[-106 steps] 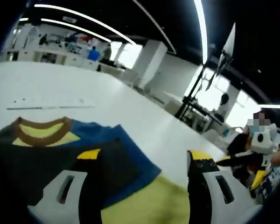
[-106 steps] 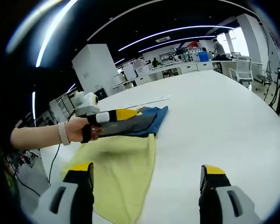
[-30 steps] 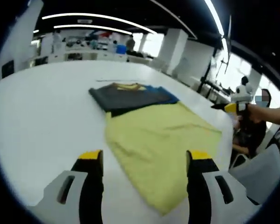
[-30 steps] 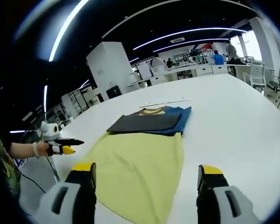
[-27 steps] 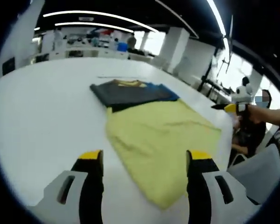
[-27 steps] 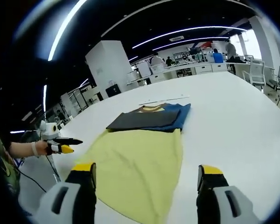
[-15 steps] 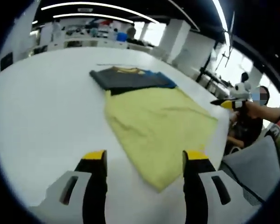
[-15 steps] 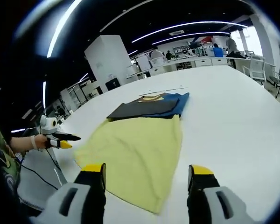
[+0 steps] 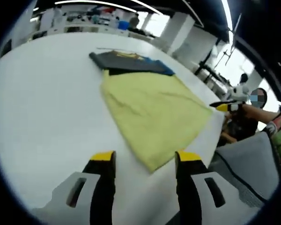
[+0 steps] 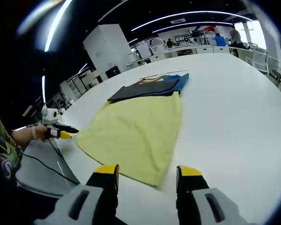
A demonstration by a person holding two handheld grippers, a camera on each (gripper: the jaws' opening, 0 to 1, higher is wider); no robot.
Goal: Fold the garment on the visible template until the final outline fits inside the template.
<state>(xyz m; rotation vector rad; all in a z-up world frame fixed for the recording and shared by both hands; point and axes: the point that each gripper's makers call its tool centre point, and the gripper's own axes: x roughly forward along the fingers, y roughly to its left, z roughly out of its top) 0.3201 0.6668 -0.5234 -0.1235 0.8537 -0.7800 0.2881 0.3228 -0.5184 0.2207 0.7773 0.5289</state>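
Observation:
A folded garment [image 9: 126,63], dark grey over blue with a brown and yellow collar, lies on the white table [image 9: 42,108] at the far end of a flat yellow cloth [image 9: 150,110]. In the right gripper view the same garment [image 10: 147,86] sits beyond the yellow cloth [image 10: 136,129]. My left gripper [image 9: 145,159] is open, low over the table by the cloth's near corner, holding nothing. My right gripper [image 10: 148,171] is open too, just short of the cloth's near edge. Each gripper appears in the other's view, held off the table's side: right gripper [image 9: 227,105], left gripper [image 10: 58,131].
A thin pale strip [image 10: 164,73] lies on the table behind the garment. A grey chair back [image 9: 246,161] and a seated person stand off the table's edge. A cable [image 10: 42,161] runs below the left hand. Desks and people fill the far background.
Both views have drawn back and dipped toward the table's near edge. The jaws of both grippers stand a little closer together than before. Garment and yellow cloth lie as they did.

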